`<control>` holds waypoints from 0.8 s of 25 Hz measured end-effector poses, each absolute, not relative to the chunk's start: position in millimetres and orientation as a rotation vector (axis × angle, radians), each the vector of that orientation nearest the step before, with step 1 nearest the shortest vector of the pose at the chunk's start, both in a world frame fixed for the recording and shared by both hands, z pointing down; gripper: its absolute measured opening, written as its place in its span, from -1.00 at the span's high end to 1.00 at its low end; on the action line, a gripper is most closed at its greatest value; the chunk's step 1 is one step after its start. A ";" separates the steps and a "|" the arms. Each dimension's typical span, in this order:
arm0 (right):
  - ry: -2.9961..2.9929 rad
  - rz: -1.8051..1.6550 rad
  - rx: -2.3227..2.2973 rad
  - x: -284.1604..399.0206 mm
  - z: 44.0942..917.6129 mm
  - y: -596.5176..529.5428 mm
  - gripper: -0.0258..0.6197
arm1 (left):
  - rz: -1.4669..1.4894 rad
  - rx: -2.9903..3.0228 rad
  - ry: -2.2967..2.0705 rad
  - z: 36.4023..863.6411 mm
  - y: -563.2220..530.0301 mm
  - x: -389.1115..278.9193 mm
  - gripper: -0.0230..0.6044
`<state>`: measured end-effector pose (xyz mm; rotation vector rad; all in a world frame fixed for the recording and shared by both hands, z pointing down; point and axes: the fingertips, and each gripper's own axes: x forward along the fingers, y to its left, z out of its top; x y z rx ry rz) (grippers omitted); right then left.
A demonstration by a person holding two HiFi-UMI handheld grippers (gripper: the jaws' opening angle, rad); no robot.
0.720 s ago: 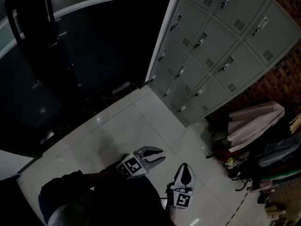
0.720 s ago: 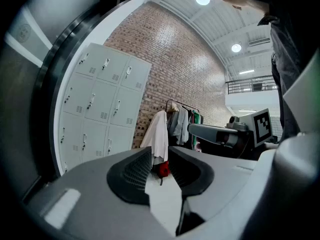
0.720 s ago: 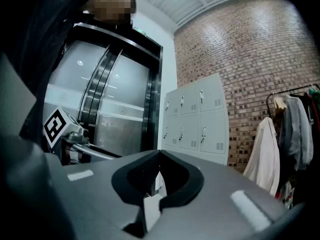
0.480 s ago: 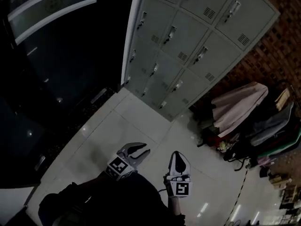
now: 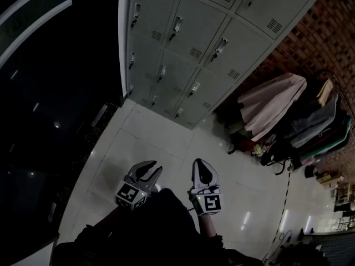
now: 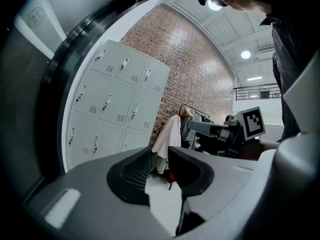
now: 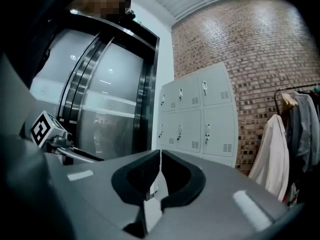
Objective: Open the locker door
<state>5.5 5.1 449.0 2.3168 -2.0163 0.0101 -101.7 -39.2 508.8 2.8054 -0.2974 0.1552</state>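
Note:
A grey bank of lockers (image 5: pixel 194 43) stands against the wall at the top of the head view, every door closed, each with a small handle and vent. It also shows in the left gripper view as lockers (image 6: pixel 117 104) and in the right gripper view as lockers (image 7: pixel 200 116). Both grippers hover low over the tiled floor, well short of the lockers. My left gripper (image 5: pixel 147 169) has its jaws apart and holds nothing; its jaws also show at left gripper (image 6: pixel 160 156). My right gripper (image 5: pixel 201 168) is shut and empty, with only a thin slit between its jaws at right gripper (image 7: pixel 160 156).
A clothes rack (image 5: pixel 277 110) with a pale coat and dark garments stands right of the lockers, with small items at its foot. A brick wall (image 5: pixel 327 32) runs behind. Dark glass doors (image 5: pixel 50 93) fill the left side. Pale floor tiles (image 5: pixel 161 137) lie between me and the lockers.
The head view has swung right, so the lockers have slid leftward and now sit at top centre. Both grippers have shifted slightly left in frame; their jaws look unchanged.

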 end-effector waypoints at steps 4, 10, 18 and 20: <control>-1.999 0.019 2.294 22.7 455.8 -26.6 0.92 | 0.149 2.788 -0.313 519.1 -69.6 -92.4 0.54; -1.969 -0.002 2.314 100.2 465.8 -89.6 0.89 | 0.166 2.786 -0.351 535.4 -119.2 -60.3 0.54; -1.928 -0.121 2.293 262.4 459.4 -245.9 0.71 | 0.204 2.768 -0.470 530.3 -234.7 16.6 0.54; -1.913 -0.163 2.313 308.4 447.2 -286.2 0.71 | 0.209 2.770 -0.468 525.6 -262.7 49.3 0.54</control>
